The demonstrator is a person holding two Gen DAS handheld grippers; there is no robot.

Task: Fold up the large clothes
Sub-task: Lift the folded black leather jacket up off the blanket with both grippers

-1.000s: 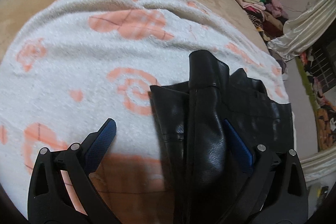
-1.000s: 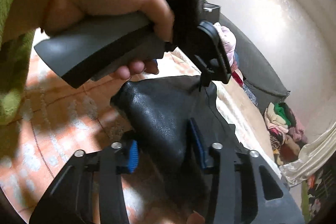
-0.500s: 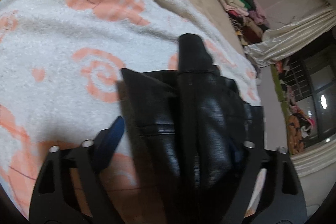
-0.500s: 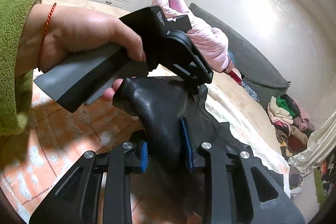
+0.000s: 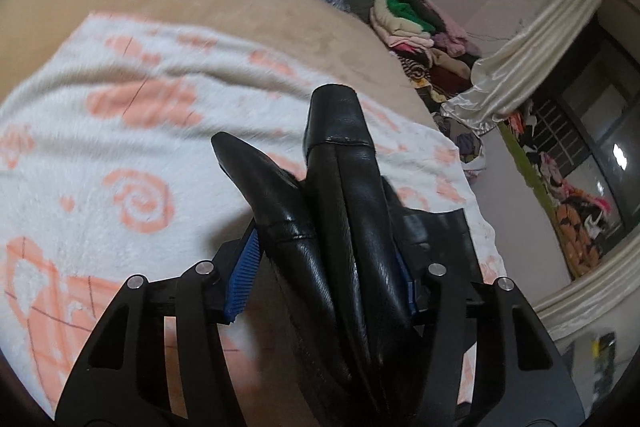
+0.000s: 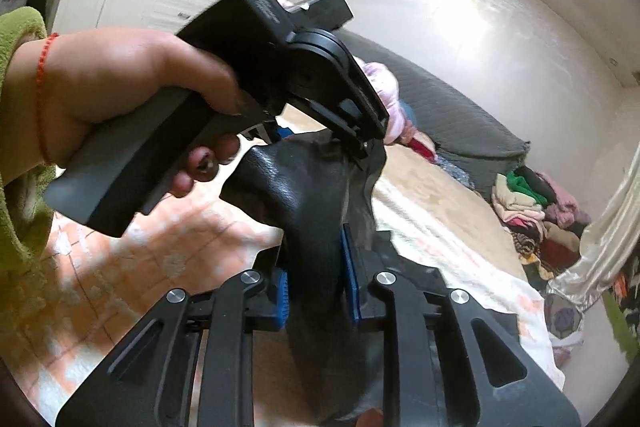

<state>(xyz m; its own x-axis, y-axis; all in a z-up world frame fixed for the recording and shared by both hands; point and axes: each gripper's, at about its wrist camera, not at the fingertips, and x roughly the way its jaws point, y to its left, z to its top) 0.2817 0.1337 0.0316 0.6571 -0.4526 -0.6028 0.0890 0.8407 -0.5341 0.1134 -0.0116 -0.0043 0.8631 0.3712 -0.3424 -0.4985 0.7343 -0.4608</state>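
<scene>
black leather garment (image 5: 344,227) — over patterned blanket (image 5: 100,147), clothes pile (image 5: 420,31) beyond

Our left gripper (image 5: 326,267) clamped, blue pads (image 5: 243,273) pressing bunched black leather garment (image 5: 344,211) between jaws. Our right gripper (image 6: 316,285) likewise clamped. Left hand (image 6: 132,95) wraps handle ahead of right jaws.

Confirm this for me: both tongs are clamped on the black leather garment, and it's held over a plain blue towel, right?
Not quite. The left tongs and right tongs do clamp the black leather garment, but the fluffy towel is white with orange patterns, as the left wrist view shows.
</scene>
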